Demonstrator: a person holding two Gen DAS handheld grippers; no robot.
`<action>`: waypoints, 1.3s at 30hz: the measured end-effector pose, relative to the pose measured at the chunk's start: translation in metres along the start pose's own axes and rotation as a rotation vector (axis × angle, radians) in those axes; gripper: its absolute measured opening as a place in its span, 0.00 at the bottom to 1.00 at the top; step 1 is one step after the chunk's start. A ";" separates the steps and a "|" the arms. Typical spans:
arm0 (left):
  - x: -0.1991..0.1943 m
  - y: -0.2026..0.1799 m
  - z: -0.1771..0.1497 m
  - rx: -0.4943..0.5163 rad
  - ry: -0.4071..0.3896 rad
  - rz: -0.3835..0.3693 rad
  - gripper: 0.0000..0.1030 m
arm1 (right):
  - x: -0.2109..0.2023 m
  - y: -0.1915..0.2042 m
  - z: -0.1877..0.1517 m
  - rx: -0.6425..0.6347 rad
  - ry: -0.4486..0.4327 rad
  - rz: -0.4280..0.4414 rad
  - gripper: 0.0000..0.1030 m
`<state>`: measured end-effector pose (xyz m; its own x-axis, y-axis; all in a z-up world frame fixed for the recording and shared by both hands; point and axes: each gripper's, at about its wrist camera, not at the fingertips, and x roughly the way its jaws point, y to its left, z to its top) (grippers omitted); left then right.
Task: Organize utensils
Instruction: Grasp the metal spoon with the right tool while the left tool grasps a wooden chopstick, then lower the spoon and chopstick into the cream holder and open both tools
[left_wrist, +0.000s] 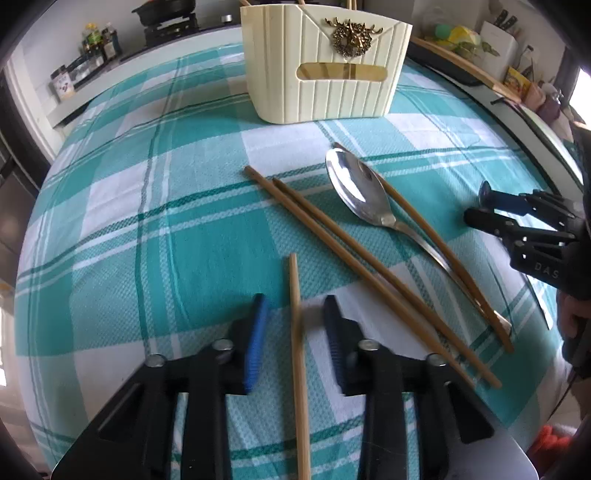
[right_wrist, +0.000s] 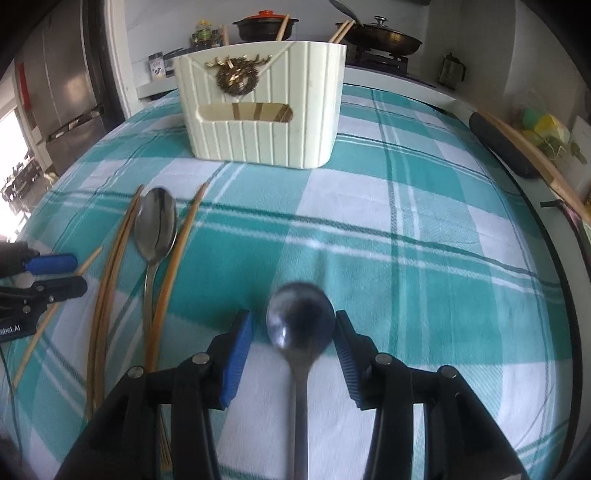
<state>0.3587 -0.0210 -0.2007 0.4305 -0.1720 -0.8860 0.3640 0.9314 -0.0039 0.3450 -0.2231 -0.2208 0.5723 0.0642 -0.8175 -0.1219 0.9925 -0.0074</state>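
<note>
Item: cream ribbed plastic utensil holder (left_wrist: 325, 74) with a gold stag-head emblem, standing near the far edge of the counter (left_wrist: 147, 229), which carries a teal-and-white checked cloth. Chopstick tips rise above its rim, so I judge some pieces already stowed.

Item: left gripper (left_wrist: 293, 321), jaws spread, a single tan bamboo chopstick (left_wrist: 295, 332) lying between them, not pinched as far as I can see.

Item: right gripper (right_wrist: 295, 332), jaws spread either side of a dark metal spoon (right_wrist: 301, 317). Its bowl is blurred, and I cannot tell whether the pads touch it.

Item: loose on the cloth toward the middle, between the two grippers: a shiny silver spoon (left_wrist: 360, 192), a pair of brown chopsticks (left_wrist: 351, 266) close together, and one more brown chopstick (left_wrist: 443, 251) partly under the silver spoon.

Progress, my judgement: early to middling; five or six pieces remain outside the holder.

Writing: "DAS" moulded on the right gripper's body in the left wrist view; "obot.AI", partly cut off, on the left gripper in the right wrist view. Labels on the background bottles are too small to read.
</note>
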 end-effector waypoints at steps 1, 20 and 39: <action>0.000 0.001 0.001 -0.003 -0.001 -0.007 0.10 | 0.000 0.000 0.000 0.002 -0.004 -0.007 0.37; -0.124 0.016 -0.008 -0.164 -0.352 -0.070 0.04 | -0.099 -0.007 0.002 0.021 -0.246 0.102 0.35; -0.189 0.023 0.000 -0.223 -0.528 -0.151 0.04 | -0.166 -0.003 0.035 0.028 -0.384 0.158 0.35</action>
<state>0.2857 0.0334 -0.0333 0.7612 -0.3907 -0.5176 0.2955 0.9194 -0.2595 0.2790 -0.2332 -0.0647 0.8100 0.2446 -0.5330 -0.2134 0.9695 0.1206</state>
